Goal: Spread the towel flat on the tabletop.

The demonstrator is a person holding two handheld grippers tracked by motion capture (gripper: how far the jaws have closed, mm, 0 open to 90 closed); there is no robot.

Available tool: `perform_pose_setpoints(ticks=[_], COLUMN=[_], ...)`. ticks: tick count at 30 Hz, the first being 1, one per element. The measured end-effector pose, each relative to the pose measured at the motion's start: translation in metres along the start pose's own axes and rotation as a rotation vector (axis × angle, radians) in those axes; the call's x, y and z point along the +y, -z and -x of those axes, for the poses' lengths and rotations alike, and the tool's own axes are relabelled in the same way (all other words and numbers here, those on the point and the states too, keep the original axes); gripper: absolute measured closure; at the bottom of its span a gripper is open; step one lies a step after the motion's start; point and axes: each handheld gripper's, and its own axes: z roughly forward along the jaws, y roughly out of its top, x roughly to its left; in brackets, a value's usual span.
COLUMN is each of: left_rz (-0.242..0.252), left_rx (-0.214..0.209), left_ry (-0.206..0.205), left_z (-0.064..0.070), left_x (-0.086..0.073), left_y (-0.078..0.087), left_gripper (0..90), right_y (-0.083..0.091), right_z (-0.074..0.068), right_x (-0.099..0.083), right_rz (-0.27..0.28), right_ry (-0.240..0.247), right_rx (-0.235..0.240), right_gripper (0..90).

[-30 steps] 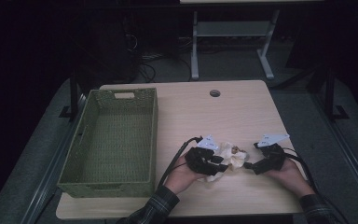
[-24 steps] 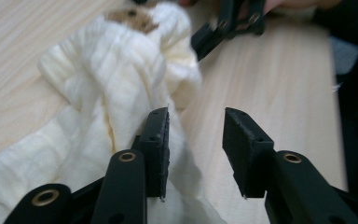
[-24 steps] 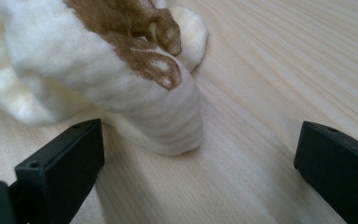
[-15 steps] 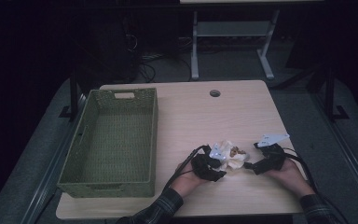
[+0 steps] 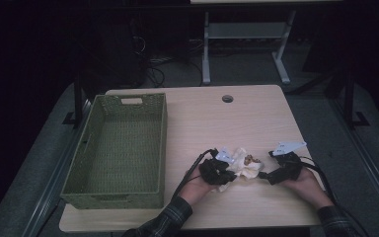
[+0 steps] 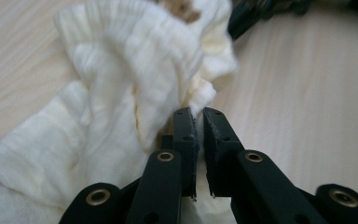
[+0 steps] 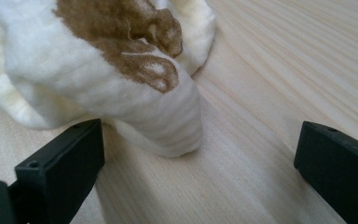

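A crumpled cream sock (image 5: 243, 168) with a brown print lies on the wooden table (image 5: 237, 123) between both hands. My left gripper (image 5: 225, 176) is shut on a fold of the sock (image 6: 121, 88); its jaws pinch the fabric edge in the left gripper view (image 6: 199, 122). My right gripper (image 5: 262, 175) stands open just right of the sock, tips near the cloth. In the right gripper view the sock's rounded end (image 7: 135, 79) with the brown print lies ahead of the wide-apart jaws (image 7: 200, 154), nearer the left jaw.
A green woven basket (image 5: 89, 148), with nothing in it, stands on the left part of the table. A round cable hole (image 5: 227, 98) sits near the far edge. A metal table frame (image 5: 242, 34) stands on the dark floor beyond.
My left gripper has shifted right and forward and now grips the sock's edge. The sock has bunched a little. The right gripper has hardly moved.
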Motion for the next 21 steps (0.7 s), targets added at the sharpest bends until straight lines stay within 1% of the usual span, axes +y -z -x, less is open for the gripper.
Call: perform_pose_setpoints(ticks=[5,7,8,12,14,16,17,18,20,21], left_rz=[0.065,0.093,0.112,0.162,0.189,0.204,0.214,0.22,0.233,0.238], left_rx=[-0.042,-0.047,-0.049,-0.035,-0.015,-0.003,0.004,0.007,0.018,0.022], left_ry=[0.034,0.04,0.052,0.073,0.085,0.087,0.095,0.1,0.106,0.11], left_z=[-0.005,-0.007,-0.008,-0.015,-0.019,-0.022,-0.024,-0.026,-0.029,-0.031], left_x=[0.006,0.009,0.01,0.016,0.019,0.022,0.023,0.024,0.027,0.028], left_y=[0.016,0.023,0.026,0.038,0.042,0.044,0.045,0.045,0.046,0.047], left_gripper=[85.1,85.5,85.5,85.9,85.9,85.9,85.9,85.9,85.9,86.0], right_y=[0.0,0.0,0.0,0.0,0.0,0.003,0.004,0.007,0.011,0.014], right_z=[0.0,0.0,0.0,0.0,0.0,-0.001,0.0,0.0,0.0,0.0], right_x=[0.0,0.0,0.0,0.0,0.0,0.0,0.001,0.003,0.004,0.005], right_rz=[0.0,0.0,0.0,0.0,0.001,-0.008,-0.021,-0.035,-0.026,-0.019], right_ry=[0.001,0.001,0.001,0.0,0.0,0.002,0.014,0.023,0.027,0.028], right_rx=[0.0,0.0,0.0,0.0,-0.003,0.002,0.007,0.015,0.016,0.015], right_gripper=[1.3,1.3,1.3,1.3,1.8,6.6,9.9,15.4,16.1,18.6])
